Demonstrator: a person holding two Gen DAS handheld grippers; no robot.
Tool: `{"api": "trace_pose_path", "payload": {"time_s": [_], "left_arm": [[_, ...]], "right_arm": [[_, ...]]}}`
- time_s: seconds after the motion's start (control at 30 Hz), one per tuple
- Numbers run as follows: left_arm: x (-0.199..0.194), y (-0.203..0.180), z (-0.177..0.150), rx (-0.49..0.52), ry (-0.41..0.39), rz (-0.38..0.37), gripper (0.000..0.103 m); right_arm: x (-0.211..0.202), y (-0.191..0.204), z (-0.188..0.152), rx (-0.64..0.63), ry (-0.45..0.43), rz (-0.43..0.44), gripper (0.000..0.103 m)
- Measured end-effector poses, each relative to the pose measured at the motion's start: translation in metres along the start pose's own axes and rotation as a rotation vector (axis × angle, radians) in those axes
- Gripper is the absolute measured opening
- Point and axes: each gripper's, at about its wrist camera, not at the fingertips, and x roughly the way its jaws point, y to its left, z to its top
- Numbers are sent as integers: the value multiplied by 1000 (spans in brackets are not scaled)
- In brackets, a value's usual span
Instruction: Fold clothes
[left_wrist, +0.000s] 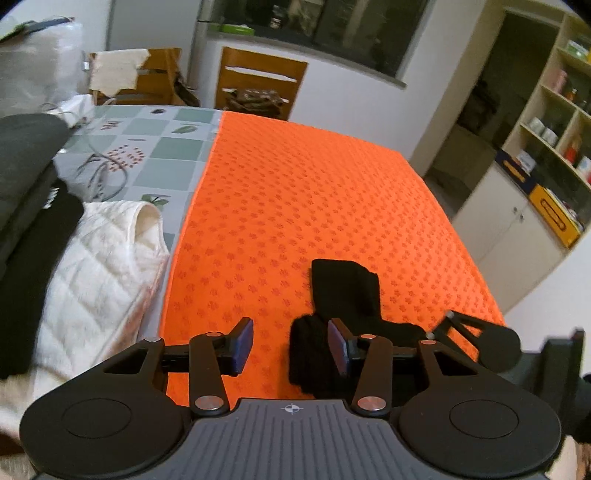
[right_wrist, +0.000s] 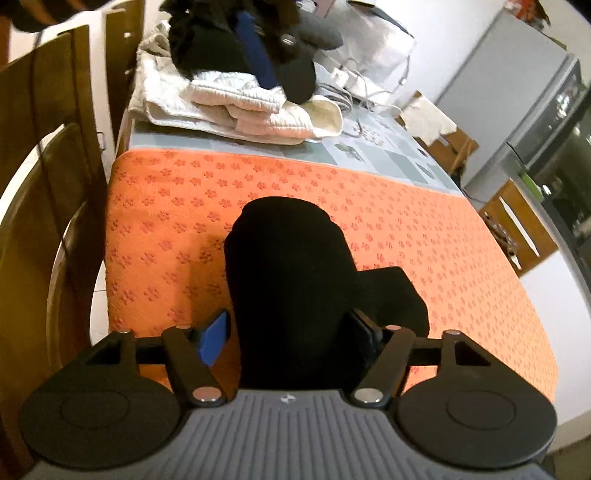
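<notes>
Black garment (right_wrist: 295, 280) lies on orange mat (right_wrist: 424, 240) (both jaws apart); white clothes (right_wrist: 236, 110) beyond

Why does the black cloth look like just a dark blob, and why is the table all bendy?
Right wrist view: the black garment is too dark to show folds. Left wrist view: the fisheye lens curves the orange mat, and the white quilted garment is blurred.

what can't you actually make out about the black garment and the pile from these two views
- Black garment, right wrist view: near end hidden under the gripper body; plain black, so folds and type unreadable.
- Same garment, left wrist view: its near part is covered by the left gripper linkage.
- Clothes pile, right wrist view: blurred, top cut by the frame edge; item count unclear.
- Right gripper: whether its open fingers touch the cloth cannot be told.
</notes>
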Motion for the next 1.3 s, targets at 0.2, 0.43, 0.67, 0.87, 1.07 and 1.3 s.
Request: {"api": "trace_pose_path", "payload": {"time_s": [0.2, 0.43, 0.67, 0.87, 1.07, 1.3], "left_arm": [[-21, -47, -26, -129, -41, 152, 48], [-37, -106, -49, -299, -123, 257, 50], [-37, -147, -52, -339, -161, 304, 51], [-25, -184, -52, -434, -181, 436, 52], [-6, -244, -58, -619, -226, 664, 52], [8, -306, -67, -728, -283, 774, 58]], "right_arm": [[-3, -52, -6, 99, -54, 179, 67], [4, -122, -9, 200, -110, 374, 66], [11, -189, -11, 269, -160, 327, 66], [49, -246, -25, 338, -132, 359, 65], [83, -285, -38, 351, -127, 526, 65], [70, -296, -18, 187, -151, 565, 65]]}}
